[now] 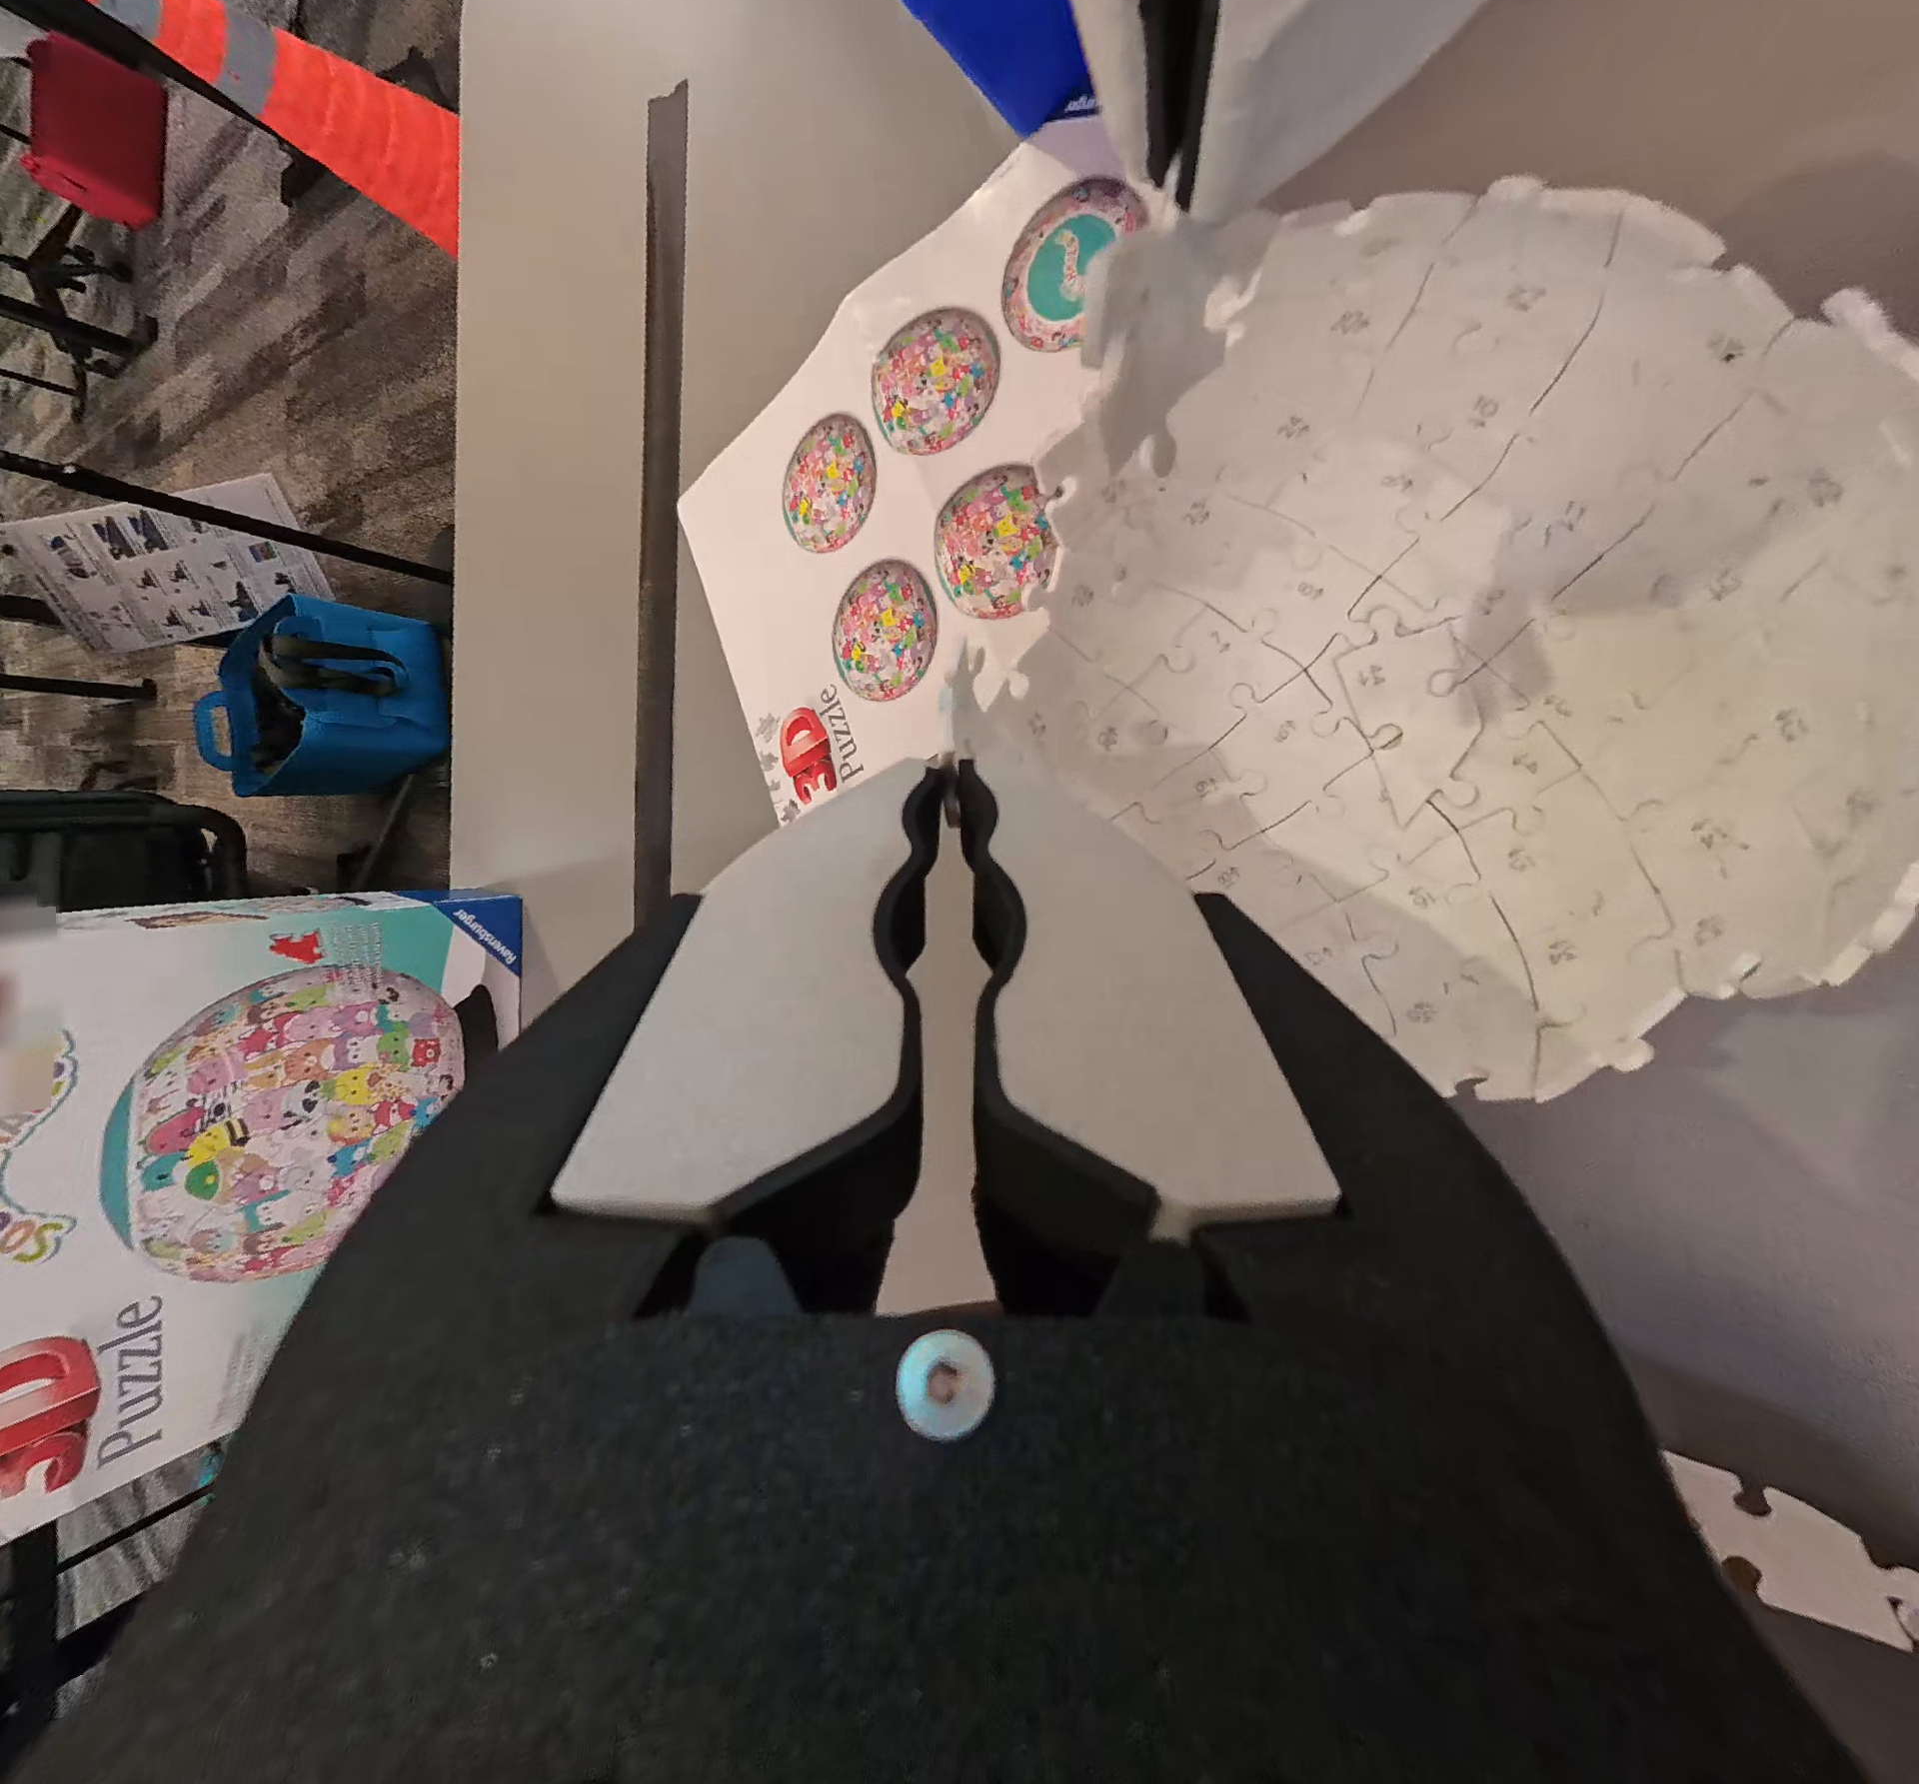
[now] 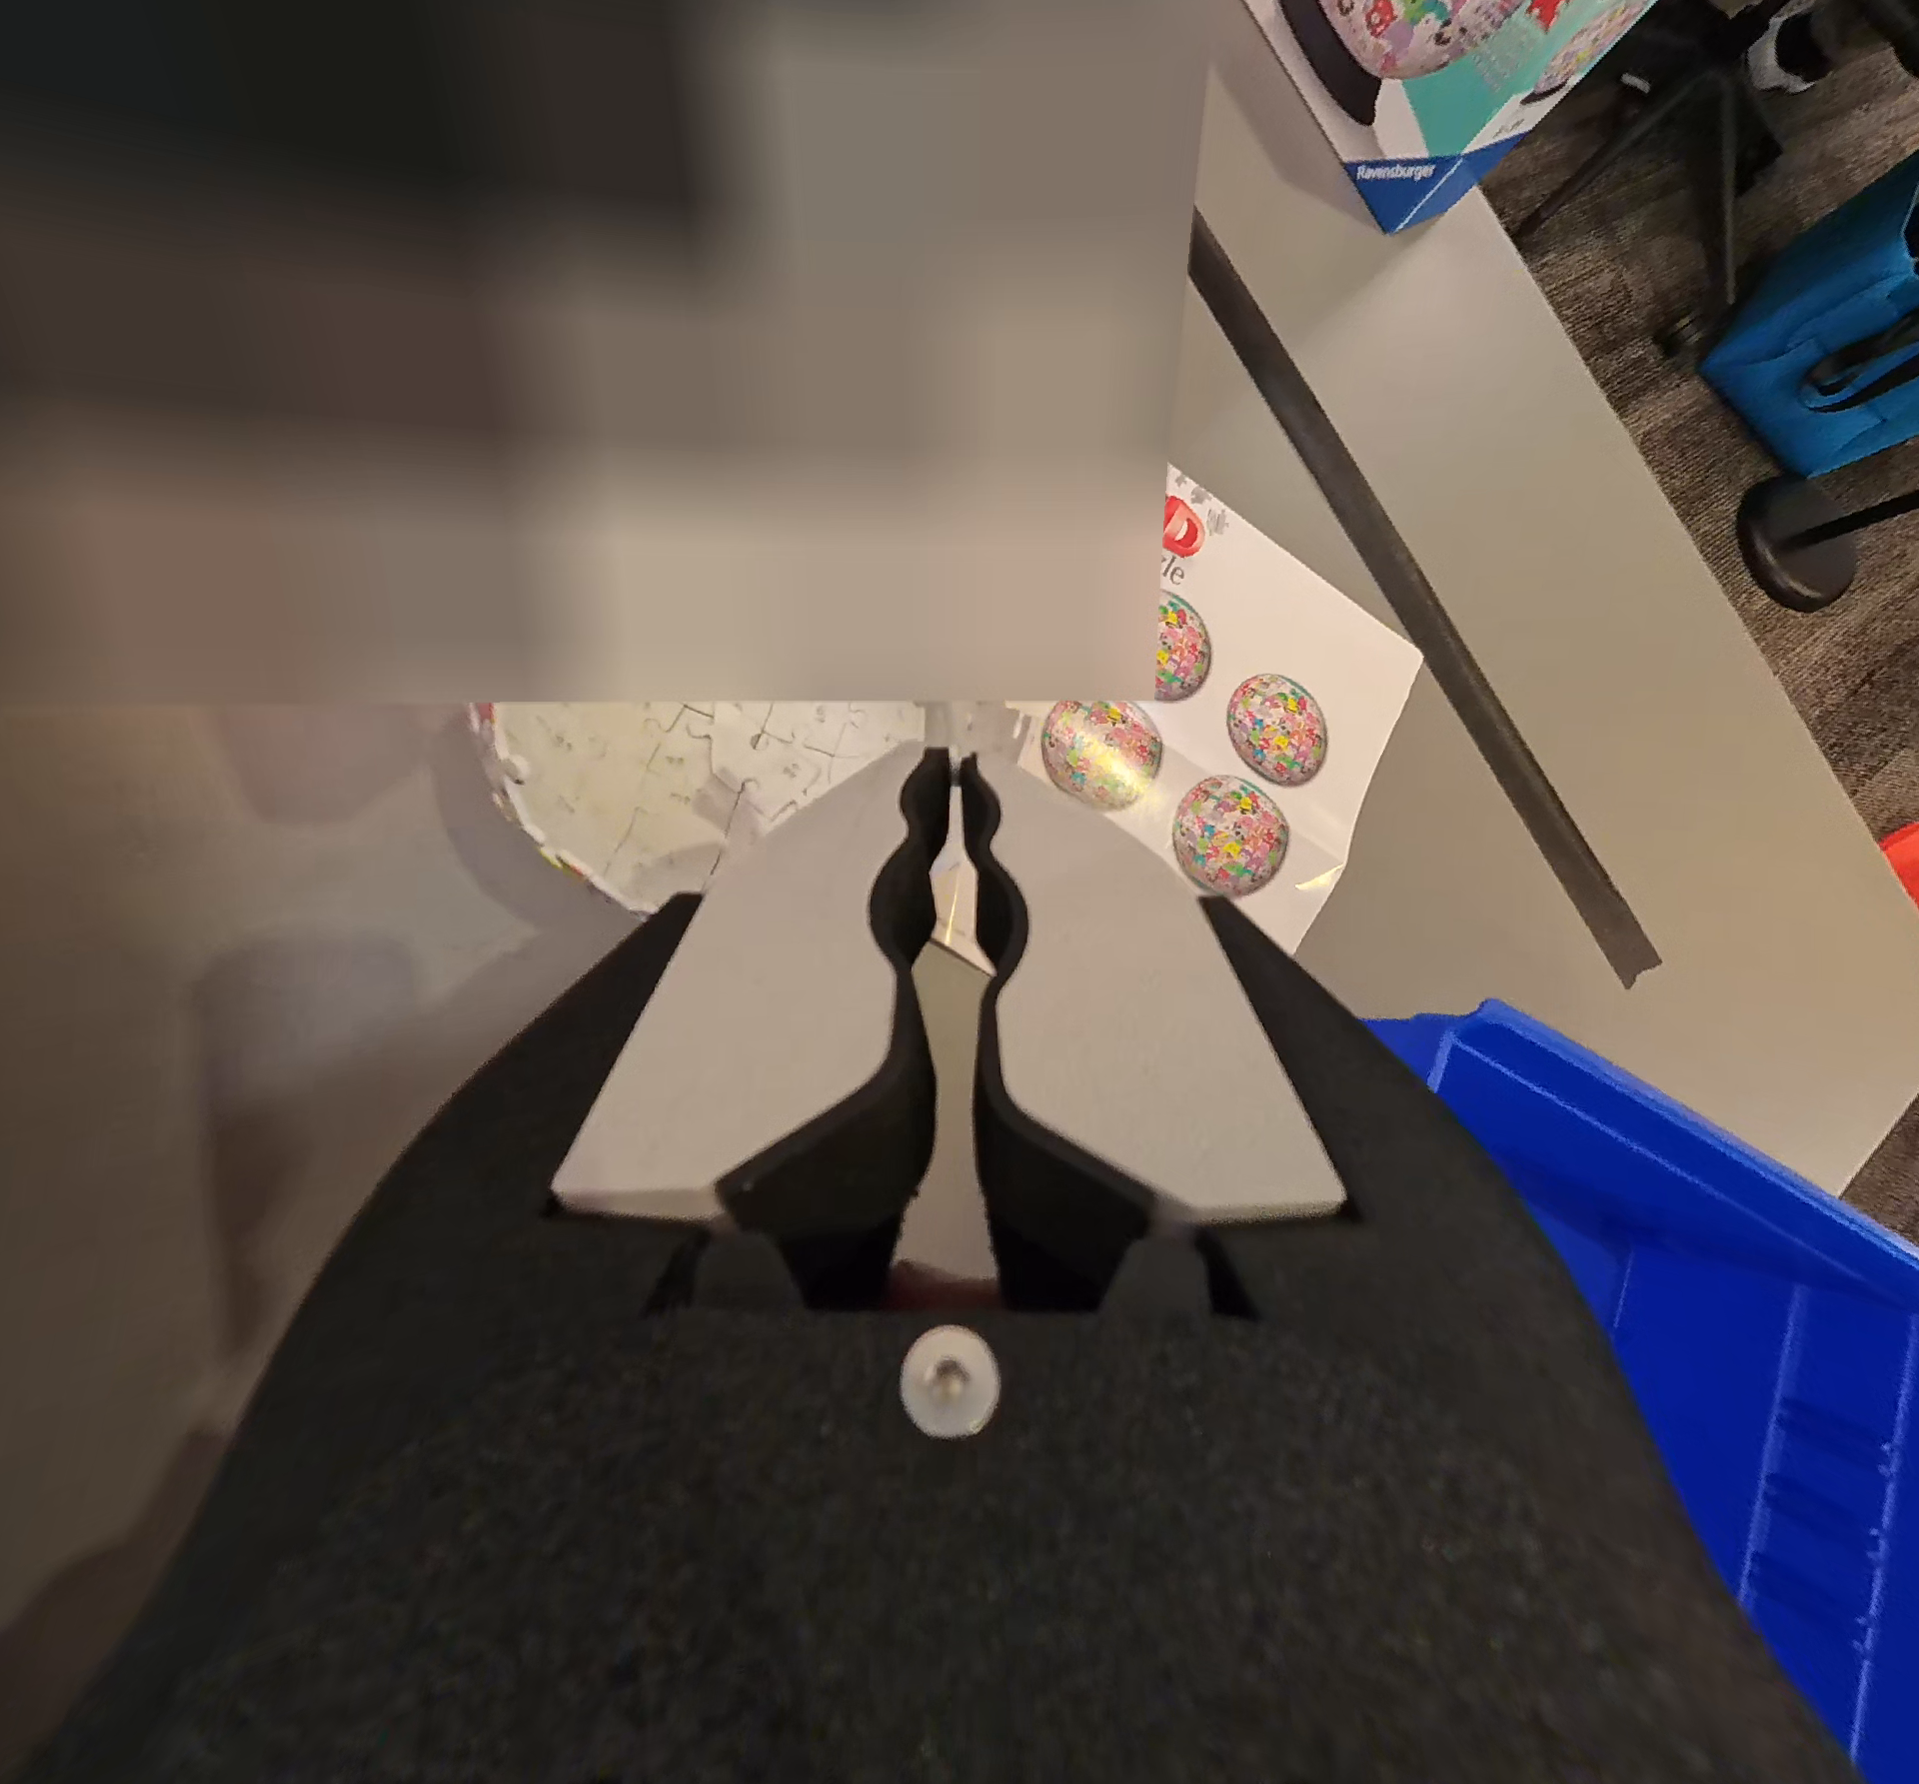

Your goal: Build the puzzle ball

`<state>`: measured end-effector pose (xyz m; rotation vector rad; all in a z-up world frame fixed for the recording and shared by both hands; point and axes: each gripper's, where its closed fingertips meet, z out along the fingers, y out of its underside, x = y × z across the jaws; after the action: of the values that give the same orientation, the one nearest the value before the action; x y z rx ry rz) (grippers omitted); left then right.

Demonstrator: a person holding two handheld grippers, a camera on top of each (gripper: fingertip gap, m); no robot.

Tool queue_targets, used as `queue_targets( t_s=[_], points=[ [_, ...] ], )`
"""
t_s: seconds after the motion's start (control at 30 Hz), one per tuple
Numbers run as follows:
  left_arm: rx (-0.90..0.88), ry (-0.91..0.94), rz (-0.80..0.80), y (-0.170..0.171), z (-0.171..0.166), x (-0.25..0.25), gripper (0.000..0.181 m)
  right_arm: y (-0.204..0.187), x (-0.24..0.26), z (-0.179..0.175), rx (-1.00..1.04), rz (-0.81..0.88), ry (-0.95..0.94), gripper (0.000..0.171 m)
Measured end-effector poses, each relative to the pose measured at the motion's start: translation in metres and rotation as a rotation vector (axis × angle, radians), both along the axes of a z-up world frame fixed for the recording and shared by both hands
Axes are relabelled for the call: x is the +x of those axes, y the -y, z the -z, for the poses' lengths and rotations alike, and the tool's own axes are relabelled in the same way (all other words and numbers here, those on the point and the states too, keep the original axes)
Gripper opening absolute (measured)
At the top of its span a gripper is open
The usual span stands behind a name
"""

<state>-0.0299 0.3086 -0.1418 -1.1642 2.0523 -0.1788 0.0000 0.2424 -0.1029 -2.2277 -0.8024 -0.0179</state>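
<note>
The partly built puzzle ball (image 1: 1454, 644) is a curved shell of joined pieces with its white numbered inner side toward me; it lies on its side at the right of the left wrist view. My left gripper (image 1: 950, 779) is shut on a thin puzzle piece (image 1: 966, 696) right at the shell's near rim. The right gripper (image 1: 1173, 187) comes in from the top and pinches the shell's far rim. In the right wrist view my right gripper (image 2: 953, 763) is shut at the rim of the shell (image 2: 675, 800), whose upper part lies behind a blurred patch.
An instruction sheet (image 1: 883, 509) with ball pictures lies on the grey table (image 1: 561, 384) beyond the shell. The puzzle box (image 1: 260, 1163) stands at the table's left end. A blue bin (image 2: 1661, 1267) is beside my right gripper. A loose white piece (image 1: 1786, 1568) lies lower right. The grippers' ends are close to 9 cm from one another.
</note>
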Motion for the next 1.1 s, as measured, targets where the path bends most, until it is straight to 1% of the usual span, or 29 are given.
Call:
queue_targets(
  t_s=[0.07,0.13,0.17,0.27,0.57,0.7,0.8,0.93,1.1],
  points=[
    [-0.011,0.011,-0.009,0.0,-0.001,0.0,0.005,-0.001,0.0,-0.003,0.01,0.002,-0.011,0.002],
    [-0.032,0.024,-0.016,0.0,-0.004,0.0,0.015,0.0,0.002,-0.006,0.02,0.009,-0.02,0.002],
    [-0.043,0.028,-0.018,0.001,-0.005,0.0,0.016,0.0,0.002,-0.007,0.023,0.013,-0.025,0.002],
    [-0.064,0.008,-0.023,0.001,-0.003,0.0,0.018,0.002,0.004,-0.009,0.036,0.023,-0.037,0.002],
    [-0.14,-0.131,-0.062,-0.004,0.008,0.006,0.024,0.011,0.009,-0.01,0.058,0.031,-0.057,0.002],
    [-0.117,-0.163,-0.076,-0.005,0.005,0.012,0.026,0.012,0.01,-0.013,0.07,0.028,-0.061,0.002],
    [-0.059,-0.21,-0.085,-0.009,0.004,0.014,0.026,0.014,0.011,-0.015,0.078,0.026,-0.064,0.002],
    [-0.004,-0.27,-0.066,-0.005,0.008,0.016,0.024,0.017,0.012,-0.014,0.08,0.025,-0.066,0.002],
    [0.027,-0.289,-0.055,0.0,0.01,0.016,0.017,0.02,0.015,-0.012,0.083,0.029,-0.07,0.002]
  ],
)
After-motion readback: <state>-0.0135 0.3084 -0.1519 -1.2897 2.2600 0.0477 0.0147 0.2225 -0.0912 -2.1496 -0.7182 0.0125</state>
